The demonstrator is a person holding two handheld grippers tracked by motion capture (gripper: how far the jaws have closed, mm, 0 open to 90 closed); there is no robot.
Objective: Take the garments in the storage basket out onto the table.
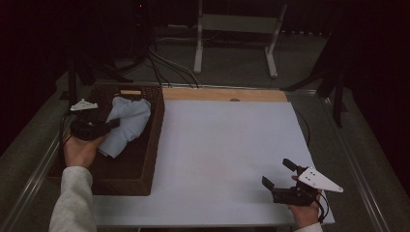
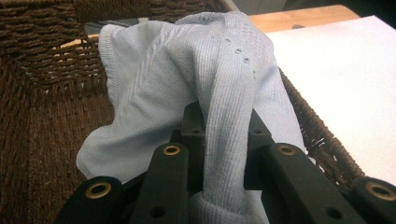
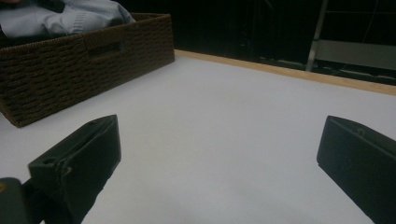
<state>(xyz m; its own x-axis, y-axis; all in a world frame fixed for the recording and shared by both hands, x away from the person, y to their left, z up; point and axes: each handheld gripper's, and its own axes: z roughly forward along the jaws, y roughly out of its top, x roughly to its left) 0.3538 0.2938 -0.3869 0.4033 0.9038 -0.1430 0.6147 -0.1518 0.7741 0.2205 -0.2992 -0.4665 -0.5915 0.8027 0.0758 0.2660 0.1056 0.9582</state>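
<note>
Left gripper (image 1: 112,123) is grasping the light-blue cloth (image 1: 126,123) in the basket (image 1: 153,140); right gripper (image 1: 277,175) is waiting released. Next, prob. lifting it out.

Left tool (image 2: 224,163) is gripping a pale blue knit cloth (image 2: 187,79), jaws closed tight on a rope-like fold of it that is running up between them. The rest of the cloth is bunching and rising above the tool, with small eyelet holes showing near its top right. Black linkage bars with brass rivets are fanning out below the fold. A dark brown woven basket (image 2: 51,93) is sitting behind and left of the cloth, its wall rising beside it; its right rim is running down just right of the cloth. The white bench (image 2: 345,79) is lying right of the basket, a wooden strip (image 2: 303,18) edging it beyond.
</note>
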